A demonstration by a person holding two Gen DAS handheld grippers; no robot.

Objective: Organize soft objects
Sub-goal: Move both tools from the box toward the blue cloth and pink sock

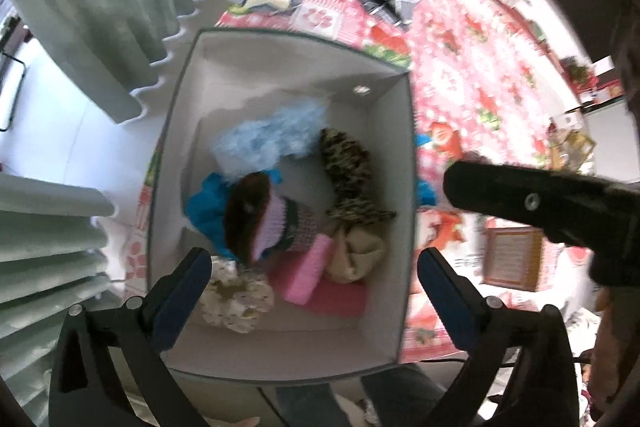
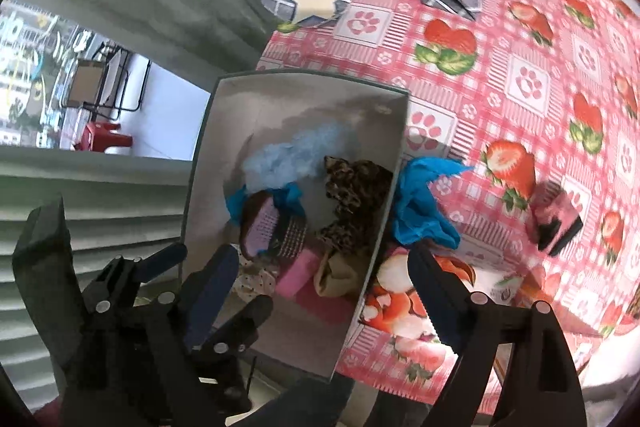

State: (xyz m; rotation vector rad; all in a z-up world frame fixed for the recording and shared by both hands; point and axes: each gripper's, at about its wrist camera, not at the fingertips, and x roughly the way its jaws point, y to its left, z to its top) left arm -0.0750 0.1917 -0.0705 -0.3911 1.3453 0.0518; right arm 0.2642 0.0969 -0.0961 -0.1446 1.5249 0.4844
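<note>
While only the right wrist view catches a pink sponge (image 2: 557, 223) at 3 o'clock — both the left gripper (image 1: 310, 293) and right gripper (image 2: 324, 291) gape wide, empty, over the box (image 1: 394, 187).

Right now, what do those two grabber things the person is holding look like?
Both are black plastic claws. The left gripper has two black arms shaped like a V, silver round bolts at the joints, and flat dark blue pads on the inside of its fingers. The right gripper looks the same: black arms, silver bolts, dark blue pads. No cable on them shows clearly.
</note>
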